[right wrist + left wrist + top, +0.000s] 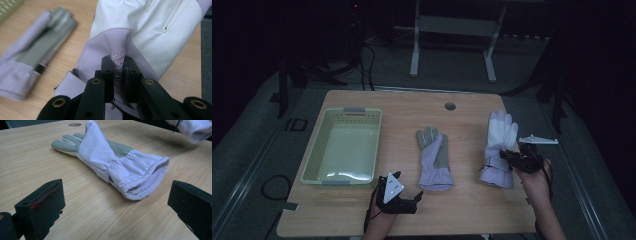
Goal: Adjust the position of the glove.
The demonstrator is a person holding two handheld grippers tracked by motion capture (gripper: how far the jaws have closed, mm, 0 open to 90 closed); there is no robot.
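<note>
So the right gripper (507, 156) has its jaws pinched tight on a fold of the white glove (500, 145), pretty much in the middle of the glove's back. In the right gripper view you can see the fabric bunched up between the two black jaws (119, 72), with a round printed logo squeezed right in the fold. The glove looks tented up where it's grabbed, though whether the rest of it is fully off the table (462, 210) is hard to call.

Taking the basket (343, 146) as the reference: the grey-palmed glove (434, 157) lies flat just to the right of it, fingers pointing away from the person, cuff toward them. The white glove is further right again, well apart from the basket, near the table's far right edge.

The left gripper (404, 200) sits near the basket's front right corner, just below the grey-palmed glove's cuff. Its jaws are spread wide with nothing between them; in the left gripper view the cuff (147, 177) of that glove lies just ahead of them, not touching either jaw.
</note>
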